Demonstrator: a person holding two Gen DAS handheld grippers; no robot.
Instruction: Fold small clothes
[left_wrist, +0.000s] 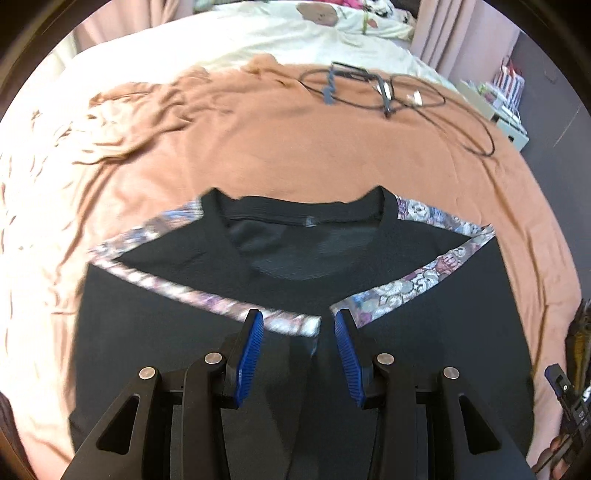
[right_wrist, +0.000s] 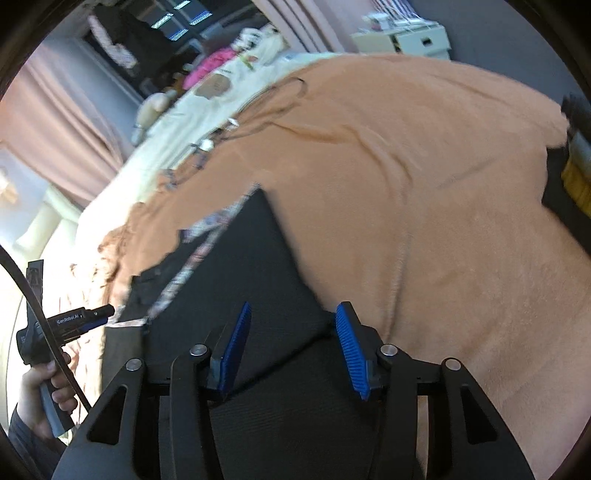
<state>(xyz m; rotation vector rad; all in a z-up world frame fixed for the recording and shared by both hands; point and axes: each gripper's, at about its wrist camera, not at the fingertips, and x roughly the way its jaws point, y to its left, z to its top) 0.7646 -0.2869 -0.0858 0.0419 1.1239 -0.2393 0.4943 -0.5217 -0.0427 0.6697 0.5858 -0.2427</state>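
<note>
Lying flat on the orange blanket (left_wrist: 332, 147) is the black shirt (left_wrist: 184, 332), sleeves folded inward, floral trim meeting mid-chest. Left gripper (left_wrist: 299, 325) is held over it, jaws apart, nothing clamped. Right gripper (right_wrist: 295, 317) likewise parted, empty, at the shirt's edge.

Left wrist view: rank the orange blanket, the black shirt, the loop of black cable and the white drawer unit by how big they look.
1. Orange blanket, largest.
2. Black shirt; it lies nearest the camera, which swells it.
3. Loop of black cable.
4. White drawer unit, smallest, though it is farthest and partly cut off.
</note>
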